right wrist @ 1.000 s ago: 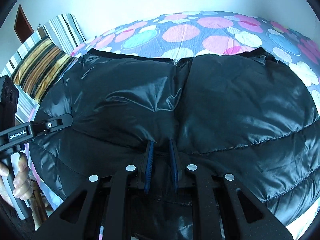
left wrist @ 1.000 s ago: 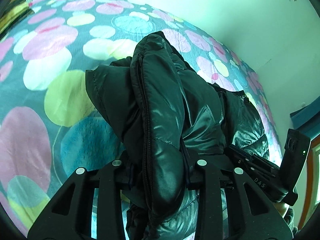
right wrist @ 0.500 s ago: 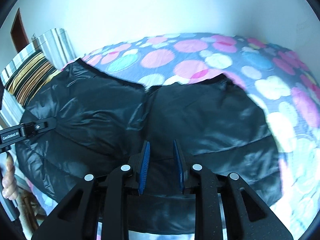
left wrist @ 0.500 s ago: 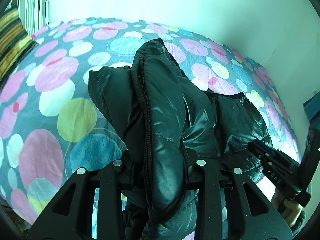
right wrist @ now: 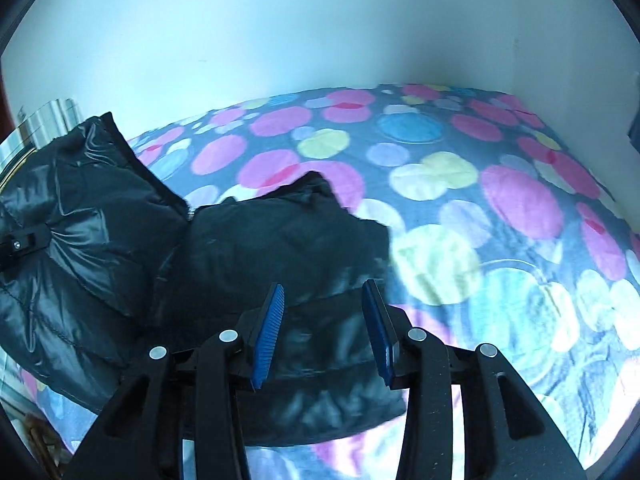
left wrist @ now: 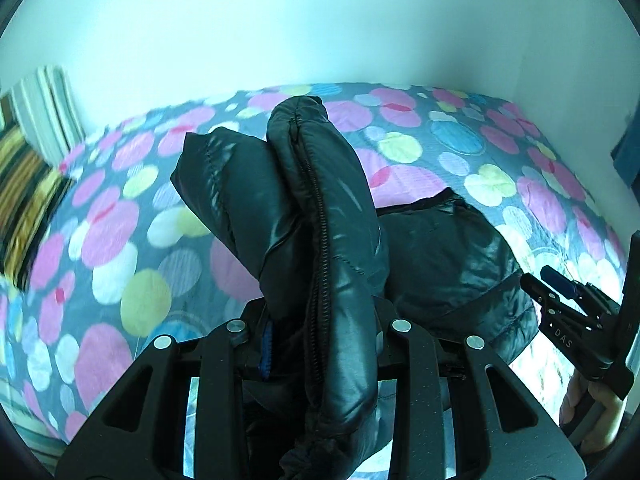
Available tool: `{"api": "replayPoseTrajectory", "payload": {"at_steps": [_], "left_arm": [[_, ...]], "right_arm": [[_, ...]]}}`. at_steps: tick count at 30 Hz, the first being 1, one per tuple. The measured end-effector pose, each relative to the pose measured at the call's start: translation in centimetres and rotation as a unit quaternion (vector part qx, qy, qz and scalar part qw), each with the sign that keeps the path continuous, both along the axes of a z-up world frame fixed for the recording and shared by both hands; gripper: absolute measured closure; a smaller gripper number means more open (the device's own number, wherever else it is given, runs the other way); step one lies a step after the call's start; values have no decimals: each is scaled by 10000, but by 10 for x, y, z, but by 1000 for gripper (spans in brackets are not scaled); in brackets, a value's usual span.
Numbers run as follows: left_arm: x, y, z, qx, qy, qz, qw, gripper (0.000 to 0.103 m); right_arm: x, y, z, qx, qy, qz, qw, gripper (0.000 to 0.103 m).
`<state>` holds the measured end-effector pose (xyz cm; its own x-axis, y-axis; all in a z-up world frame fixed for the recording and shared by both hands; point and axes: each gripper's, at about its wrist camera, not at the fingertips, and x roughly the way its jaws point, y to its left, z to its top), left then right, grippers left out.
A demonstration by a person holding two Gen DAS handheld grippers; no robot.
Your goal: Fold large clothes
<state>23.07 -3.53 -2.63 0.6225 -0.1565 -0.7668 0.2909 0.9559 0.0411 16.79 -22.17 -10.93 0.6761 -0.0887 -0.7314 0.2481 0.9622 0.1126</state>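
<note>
1. Left gripper [left wrist: 320, 344]: fingers clamped on a thick bunched fold of the black puffer jacket [left wrist: 320, 240], zipper edge included; the fold rises straight out ahead of the fingertips.
2. Right gripper [right wrist: 326, 332]: fingers apart, holding nothing; the blue pads [right wrist: 269, 336] stand over a padded panel of the jacket, and whether they touch it cannot be told.
3. Jacket position: the rest lies on the bed [right wrist: 500, 200], spread ahead of and to the left of the right fingers; the spotted bedcover is bare to their right.
4. Risk, slip: the shell looks glossy and slick, so the bulky fold may slide out of the left fingers if pulled sideways.
5. Risk, uneven fold: with one side loose, the free panel may sag or bunch, leaving the halves misaligned.
6. Risk, snag: the zipper teeth between the left fingers could catch on the fabric.
7. Writing: "DAS" reads on the right gripper's body as seen from the left wrist view; no other lettering is legible.
</note>
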Motion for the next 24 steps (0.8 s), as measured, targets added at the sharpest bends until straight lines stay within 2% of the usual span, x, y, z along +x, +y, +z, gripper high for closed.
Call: {"api": "replayPoseTrajectory", "payload": {"at_steps": [5,10,24], "left_arm": [[-8,-55,0,263,-168,-285,9991,72],[-18,-112,-11,679,-353,-590,9953,72],[-30,-210,-56,1114,-331,-982,9884,72]], "right_arm": [[-11,-36,-6,77,94,-358,9993,62],[-21,-64,-11,69,161,-606,9980,62],[-35,-116,-20,-28,414,-1106,9930,62]]}}
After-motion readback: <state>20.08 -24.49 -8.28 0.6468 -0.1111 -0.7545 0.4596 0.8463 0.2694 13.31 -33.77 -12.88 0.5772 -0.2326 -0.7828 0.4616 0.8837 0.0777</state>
